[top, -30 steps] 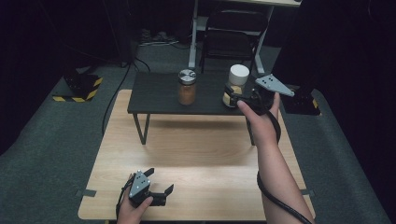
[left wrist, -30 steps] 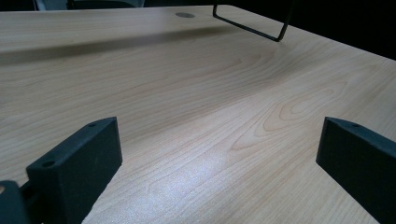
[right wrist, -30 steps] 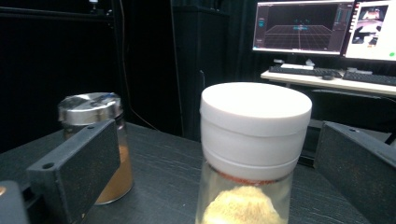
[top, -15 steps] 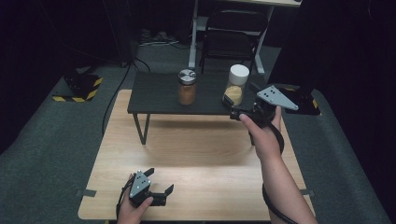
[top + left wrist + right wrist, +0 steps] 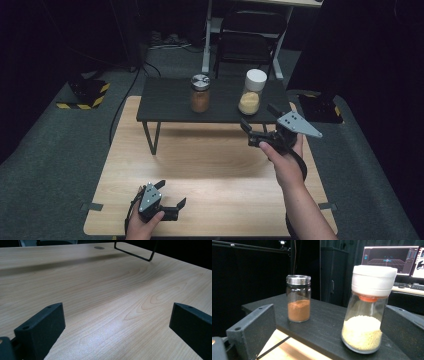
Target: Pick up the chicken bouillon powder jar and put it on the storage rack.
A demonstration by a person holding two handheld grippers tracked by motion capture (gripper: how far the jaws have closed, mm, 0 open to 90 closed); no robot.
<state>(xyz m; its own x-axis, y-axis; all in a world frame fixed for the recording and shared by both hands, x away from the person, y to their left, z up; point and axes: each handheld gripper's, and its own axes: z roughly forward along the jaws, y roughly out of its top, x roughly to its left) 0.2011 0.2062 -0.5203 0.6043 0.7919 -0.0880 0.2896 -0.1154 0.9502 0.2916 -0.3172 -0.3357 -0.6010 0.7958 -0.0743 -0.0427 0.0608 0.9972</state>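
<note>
The right claw (image 5: 260, 118), jaws apart and empty, hung at centre right of the high view, just below the dark raised shelf (image 5: 170, 102). The left claw (image 5: 171, 194), also apart, rested low on the wooden worktop (image 5: 210, 170) at lower left. On the shelf stood a white-capped jar (image 5: 251, 92) and, left of it, a metal-lidded jar (image 5: 200, 93).

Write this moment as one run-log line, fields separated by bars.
right hand-held gripper: open, facing white-capped jar | left hand-held gripper: open, over wooden table | brown-powder jar: untouched
</note>
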